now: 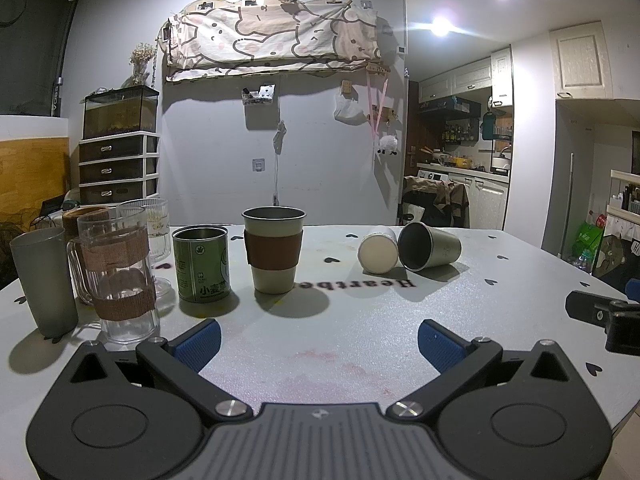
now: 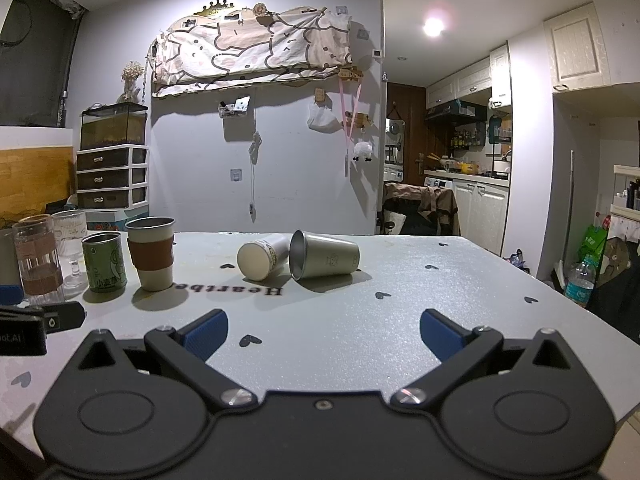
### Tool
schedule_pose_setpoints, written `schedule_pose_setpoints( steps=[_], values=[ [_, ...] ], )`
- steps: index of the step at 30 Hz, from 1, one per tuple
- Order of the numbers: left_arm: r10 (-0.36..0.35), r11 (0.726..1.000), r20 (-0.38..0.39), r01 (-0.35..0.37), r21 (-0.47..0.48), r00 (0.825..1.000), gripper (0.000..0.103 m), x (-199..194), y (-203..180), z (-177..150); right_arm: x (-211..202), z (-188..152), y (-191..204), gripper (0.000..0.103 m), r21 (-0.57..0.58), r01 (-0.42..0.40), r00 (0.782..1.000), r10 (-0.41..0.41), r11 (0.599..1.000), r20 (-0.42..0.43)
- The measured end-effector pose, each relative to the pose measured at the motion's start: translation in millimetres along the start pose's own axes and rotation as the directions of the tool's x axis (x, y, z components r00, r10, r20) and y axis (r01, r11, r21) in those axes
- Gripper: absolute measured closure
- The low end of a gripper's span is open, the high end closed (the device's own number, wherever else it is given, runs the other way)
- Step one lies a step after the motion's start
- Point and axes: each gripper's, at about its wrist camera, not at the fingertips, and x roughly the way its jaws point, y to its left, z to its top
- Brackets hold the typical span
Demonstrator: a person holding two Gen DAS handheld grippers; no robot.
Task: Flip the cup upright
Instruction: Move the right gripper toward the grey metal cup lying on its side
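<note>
Two cups lie on their sides on the grey table, touching: a steel cup (image 2: 324,255) with its mouth toward me, and a cream cup (image 2: 262,258) with its base toward me. Both also show in the left wrist view, the steel cup (image 1: 430,246) right of the cream cup (image 1: 378,250). My right gripper (image 2: 322,334) is open and empty, well short of the cups. My left gripper (image 1: 318,342) is open and empty, facing an upright cup with a brown sleeve (image 1: 274,250).
Upright vessels stand at the left: a green tin (image 1: 202,264), a glass mug with brown bands (image 1: 120,276), a grey tumbler (image 1: 44,280) and a ribbed glass (image 1: 154,224). The right gripper's side (image 1: 608,314) shows at the left view's edge. The table's right edge (image 2: 560,292) drops off.
</note>
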Motion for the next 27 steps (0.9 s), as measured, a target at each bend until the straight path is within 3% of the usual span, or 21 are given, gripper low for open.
schedule_pose_setpoints(
  steps=[27],
  values=[
    [-0.001,1.0,-0.002,0.001,-0.001,1.0,0.0,0,1,-2,12,5,-5,0.0,-0.007,-0.017,1.0,0.017,1.0,0.001]
  ],
)
